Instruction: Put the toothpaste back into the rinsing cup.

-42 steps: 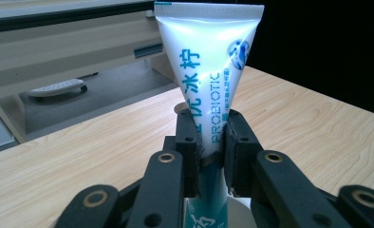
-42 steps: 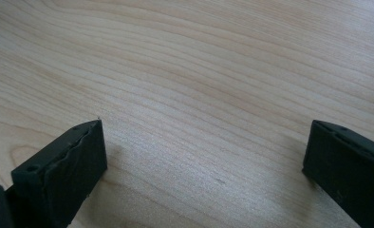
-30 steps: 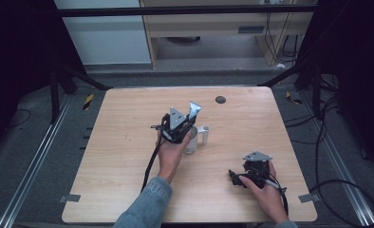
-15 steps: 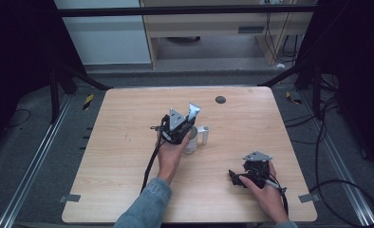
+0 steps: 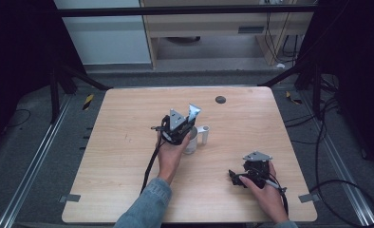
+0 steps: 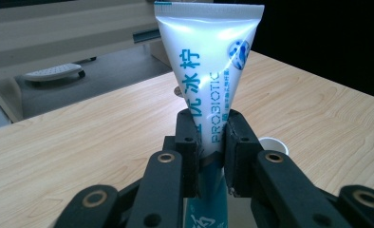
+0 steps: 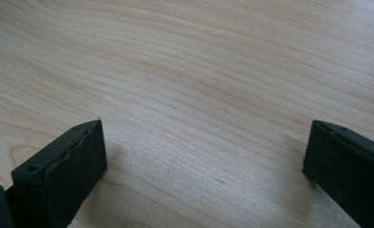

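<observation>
Two claws at work over the table [image 5: 128, 142]: left claw [image 6: 210, 142] clamped on a toothpaste tube [image 6: 209, 71], upright, crimped end up, above a white cup [image 5: 191, 142]. Right claw [image 7: 204, 156] spread wide, empty, low over bare wood. Likely step: lowering tube into cup; needs steady descent, then release.

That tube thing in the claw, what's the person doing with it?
A person at a wooden table holds a claw-like gripper in each hand. The left gripper is squeezed shut on a white toothpaste tube, holding it upright with its flat crimped end on top, just above a white cup. A small white holder stands beside the cup. The right gripper is open and holds nothing, low over bare wood near the person. It may be going into the cup, but that's a guess.
</observation>
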`<action>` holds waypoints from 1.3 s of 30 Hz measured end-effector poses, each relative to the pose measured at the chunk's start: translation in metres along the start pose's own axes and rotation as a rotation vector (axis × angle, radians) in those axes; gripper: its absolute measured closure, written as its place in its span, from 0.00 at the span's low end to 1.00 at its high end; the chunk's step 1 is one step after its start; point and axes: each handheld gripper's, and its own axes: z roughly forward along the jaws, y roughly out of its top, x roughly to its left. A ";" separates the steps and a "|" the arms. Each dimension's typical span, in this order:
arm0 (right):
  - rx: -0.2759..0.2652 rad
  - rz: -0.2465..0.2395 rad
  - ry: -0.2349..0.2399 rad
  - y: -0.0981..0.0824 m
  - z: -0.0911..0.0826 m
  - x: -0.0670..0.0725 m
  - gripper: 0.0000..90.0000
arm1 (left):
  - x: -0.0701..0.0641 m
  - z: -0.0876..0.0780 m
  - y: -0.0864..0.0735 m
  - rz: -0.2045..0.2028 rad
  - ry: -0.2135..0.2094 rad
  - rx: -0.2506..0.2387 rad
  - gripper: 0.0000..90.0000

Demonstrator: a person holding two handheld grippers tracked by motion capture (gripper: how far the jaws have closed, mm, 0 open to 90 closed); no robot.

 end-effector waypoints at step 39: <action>0.000 -0.001 0.000 0.000 0.000 0.000 0.01 | -0.003 0.003 0.004 0.007 0.013 0.042 0.83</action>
